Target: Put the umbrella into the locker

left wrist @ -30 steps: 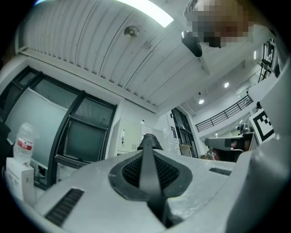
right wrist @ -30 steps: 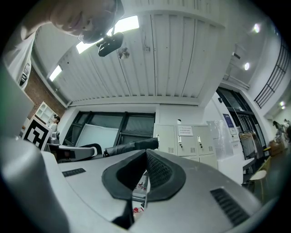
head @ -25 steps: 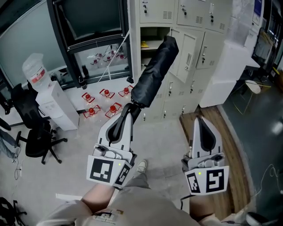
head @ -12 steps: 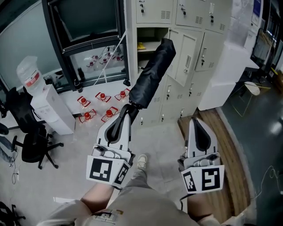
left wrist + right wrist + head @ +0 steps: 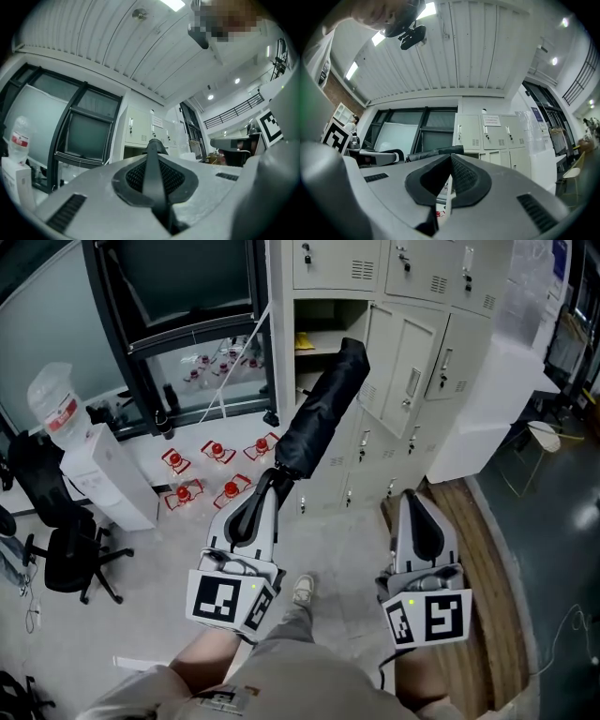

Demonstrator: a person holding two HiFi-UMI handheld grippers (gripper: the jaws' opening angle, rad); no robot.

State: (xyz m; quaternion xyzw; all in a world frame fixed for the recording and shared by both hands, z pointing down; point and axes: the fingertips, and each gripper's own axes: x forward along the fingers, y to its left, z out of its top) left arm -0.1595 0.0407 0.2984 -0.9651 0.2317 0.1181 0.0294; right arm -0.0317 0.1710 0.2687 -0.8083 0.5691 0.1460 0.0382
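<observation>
A folded black umbrella [image 5: 319, 418] slants up and to the right, its top end in front of the open locker compartment [image 5: 323, 329]. My left gripper [image 5: 272, 480] is shut on the umbrella's lower end. In the left gripper view the umbrella [image 5: 153, 171] runs as a dark strip between the jaws towards the lockers [image 5: 137, 132]. My right gripper [image 5: 411, 499] hovers to the right, shut and holding nothing. From the right gripper [image 5: 450, 158] view, the umbrella [image 5: 436, 152] lies across in front of the lockers [image 5: 487, 132].
The compartment's door [image 5: 405, 362] stands swung open to the right. A water dispenser [image 5: 94, 465], a black office chair [image 5: 66, 549] and several red things [image 5: 211, 470] on the floor are at the left. A wooden floor strip [image 5: 487, 549] and a white cabinet [image 5: 492, 399] are at the right.
Both grippers have moved forward towards the lockers, and the umbrella with them. The left gripper stays shut on it.
</observation>
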